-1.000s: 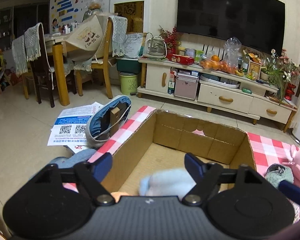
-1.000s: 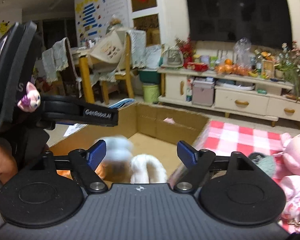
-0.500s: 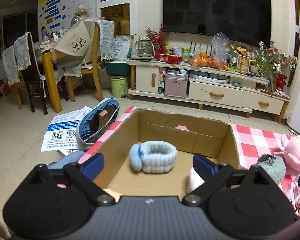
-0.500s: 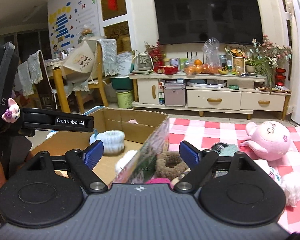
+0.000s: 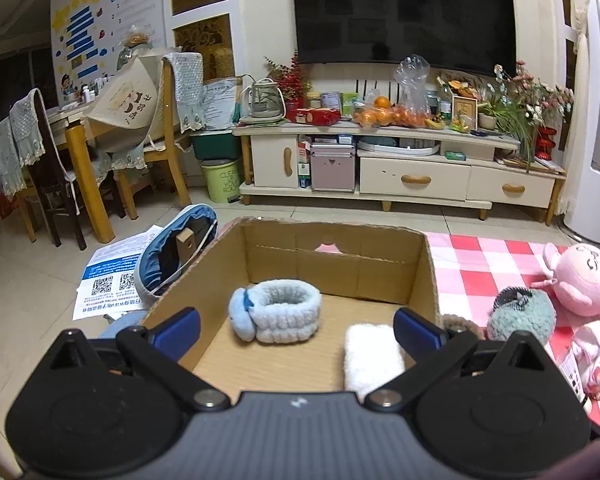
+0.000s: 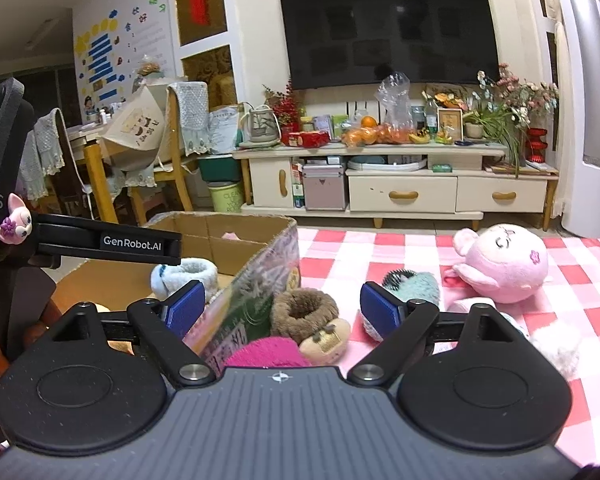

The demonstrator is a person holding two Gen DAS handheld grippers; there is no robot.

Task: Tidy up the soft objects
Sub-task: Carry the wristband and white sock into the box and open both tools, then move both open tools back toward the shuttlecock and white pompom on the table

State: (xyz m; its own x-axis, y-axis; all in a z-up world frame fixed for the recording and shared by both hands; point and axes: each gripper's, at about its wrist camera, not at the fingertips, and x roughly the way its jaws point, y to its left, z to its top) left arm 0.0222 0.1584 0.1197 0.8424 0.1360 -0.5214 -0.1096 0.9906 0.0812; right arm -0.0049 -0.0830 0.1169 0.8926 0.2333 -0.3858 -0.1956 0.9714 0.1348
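On the left, the cardboard box (image 5: 424,276) stands open on the floor, and two soft things already lie inside: a pale blue fuzzy band (image 5: 276,312) near the middle and a white fluffy piece (image 5: 372,354) to its right, close to the near wall. The left gripper (image 5: 296,330) hovers above the box's near edge, its jaws spread wide and holding nothing. Right of the box, on the red checked cloth (image 6: 380,256), the unsorted pile waits: a magenta plush item (image 6: 264,354) and a brown fuzzy slipper (image 6: 306,316) just beside the box wall, a teal fluffy pouch (image 6: 414,286) further right, then the pink plush toy (image 6: 504,264) far right. The right gripper (image 6: 282,310) hangs over the brown slipper, jaws spread and empty. I judge the step in hand is reaching for the next item. The next move would call for lowering the right gripper around the brown slipper or magenta piece, pinching gently, then lifting over the box wall
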